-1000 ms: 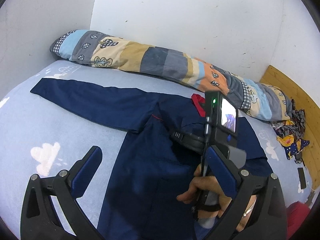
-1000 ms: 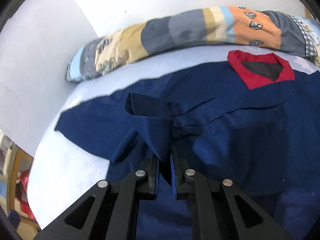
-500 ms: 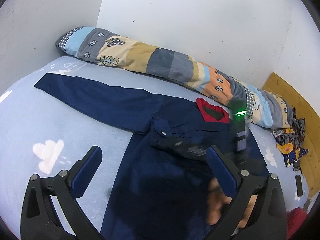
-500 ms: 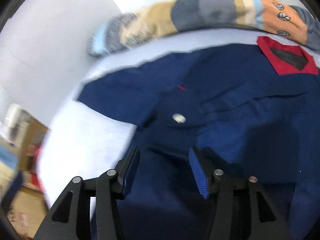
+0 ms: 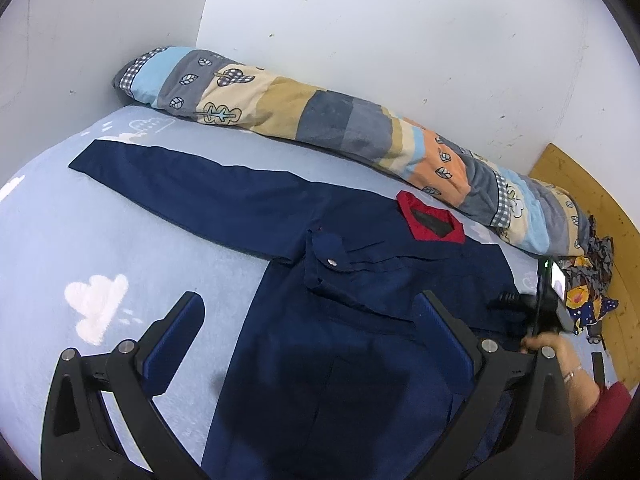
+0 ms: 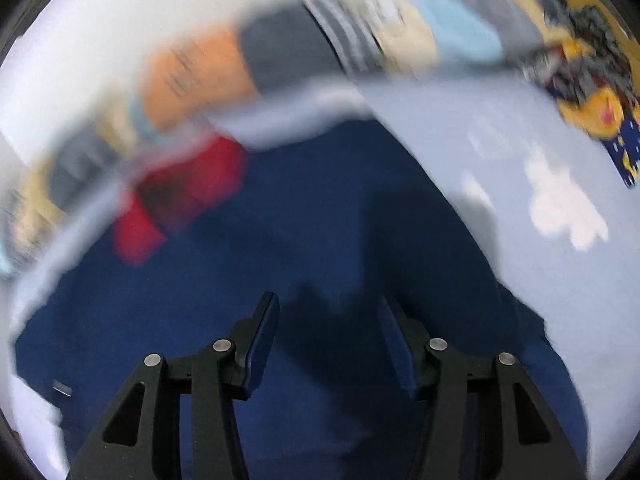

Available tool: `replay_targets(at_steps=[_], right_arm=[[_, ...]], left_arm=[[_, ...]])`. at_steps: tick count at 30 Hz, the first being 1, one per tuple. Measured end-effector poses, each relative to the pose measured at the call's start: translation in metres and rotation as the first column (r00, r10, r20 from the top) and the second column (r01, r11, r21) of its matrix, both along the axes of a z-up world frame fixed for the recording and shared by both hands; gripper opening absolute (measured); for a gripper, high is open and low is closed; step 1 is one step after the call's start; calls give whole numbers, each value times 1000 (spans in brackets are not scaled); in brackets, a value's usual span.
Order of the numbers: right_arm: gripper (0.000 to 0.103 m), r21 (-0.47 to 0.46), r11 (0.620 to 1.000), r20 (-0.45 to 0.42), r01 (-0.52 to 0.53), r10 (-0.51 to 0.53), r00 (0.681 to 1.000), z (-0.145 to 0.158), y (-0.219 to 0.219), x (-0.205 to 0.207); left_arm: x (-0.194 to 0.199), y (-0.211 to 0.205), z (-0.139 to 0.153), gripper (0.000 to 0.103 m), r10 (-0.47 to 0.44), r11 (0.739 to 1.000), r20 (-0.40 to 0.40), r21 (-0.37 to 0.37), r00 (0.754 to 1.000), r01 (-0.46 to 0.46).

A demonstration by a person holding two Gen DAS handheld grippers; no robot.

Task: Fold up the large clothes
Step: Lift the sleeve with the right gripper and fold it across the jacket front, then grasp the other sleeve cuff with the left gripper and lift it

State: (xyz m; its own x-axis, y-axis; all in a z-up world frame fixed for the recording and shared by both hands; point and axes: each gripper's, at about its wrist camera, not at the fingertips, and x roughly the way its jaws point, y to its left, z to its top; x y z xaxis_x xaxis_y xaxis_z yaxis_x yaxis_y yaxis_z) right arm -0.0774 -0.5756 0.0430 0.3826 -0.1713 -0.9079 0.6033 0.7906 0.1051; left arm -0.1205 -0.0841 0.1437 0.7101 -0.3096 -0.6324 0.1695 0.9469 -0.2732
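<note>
Right now, from your left wrist camera, the large navy-blue long-sleeved jacket [image 5: 360,312] lies flat on the pale blue cloud-print bedsheet [image 5: 60,248], its red-lined collar [image 5: 430,220] at about 1 o'clock and one sleeve stretched out toward 10 o'clock. The other sleeve is folded across the chest, its snap-button cuff [image 5: 330,254] resting near centre. Your left gripper [image 5: 308,332] hangs over the jacket's lower body with its jaws spread wide and nothing between them. Your right hand [image 5: 556,354] sits at 3 o'clock, and behind the jacket a long patchwork rolled quilt [image 5: 340,124] runs along the wall.

From your right wrist camera everything is smeared by motion, but your right gripper [image 6: 328,344] is plainly released, jaws apart over navy cloth, with the collar a red blur at 10 o'clock.

The risk I judge from here: the folded sleeve lies loose, so if you drag a finger across the chest or catch only the top layer on your next pinch, you could pull that fold askew. Moving this fast also makes a clean grab on an edge less likely.

Compared with a second ago, your right gripper has let go of the sleeve cuff it was pinching and has swung away toward the jacket's right side, while your left gripper has stayed open and empty.
</note>
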Motion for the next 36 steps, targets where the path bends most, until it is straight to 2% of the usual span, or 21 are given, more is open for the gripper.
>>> replay_targets(at_steps=[3,5,6,7,8,9,10,11,12,14,17,20,22,24,28,30,34,35,36], right_arm=[[55,-5,998,17,-61,61,998,7,14,-12],[55,30,996,93,-85,82,992,17,27,-24],[64,27,994,88,-103,100,991,15,36,-26],[73,26,990,59,-138,136,989,10,45,-27],[74,31,981,14,-193,192,981,1,59,-25],[78,-4,970,-24,-244,244,969,-3,71,-26],[78,-19,961,-48,-275,273,961,-2,77,-31],[76,7,958,-58,-285,285,957,2,80,-35],[66,48,955,-30,-291,293,956,11,81,-44],[66,96,947,80,-308,301,950,37,87,-67],[70,47,933,203,-356,340,918,71,93,-108],[72,-2,938,258,-346,335,906,76,87,-134],[71,37,946,257,-322,303,918,70,80,-132],[70,82,934,292,-348,311,905,73,79,-126],[70,15,921,307,-390,367,878,86,82,-121],[71,-27,911,299,-411,400,866,91,83,-123],[71,-129,885,286,-447,465,838,101,88,-127],[71,-146,881,286,-450,473,833,103,88,-128],[71,-152,880,292,-451,475,830,105,89,-129]], left_arm=[[0,1,-1,103,14,1000,0,16,1000,-14],[1,1,-3,103,22,999,-4,25,1000,-21],[2,1,-4,103,22,999,-8,28,1000,-22],[3,0,-6,103,21,999,-19,28,1000,-20],[4,-1,-8,103,21,999,-25,28,999,-20],[4,-2,-9,103,22,999,-28,28,999,-22],[4,-4,-10,103,25,999,-34,31,999,-24],[4,-5,-11,103,25,999,-38,32,999,-24],[4,-5,-11,103,26,999,-43,28,999,-25],[4,-7,-13,103,30,999,-49,28,998,-28],[6,-9,-16,103,25,999,-52,50,998,-22],[16,-3,-21,103,43,996,-69,81,997,-38],[29,14,-23,103,81,996,-92,48,992,-76],[44,36,-23,103,129,992,-105,19,986,-128],[99,112,-27,103,264,962,-148,-27,953,-271],[130,147,-34,103,301,942,-187,-93,935,-322],[201,226,-74,102,383,873,-317,-182,868,-452],[213,240,-83,99,404,858,-343,-179,848,-482],[222,254,-92,91,434,838,-361,-174,826,-517]])
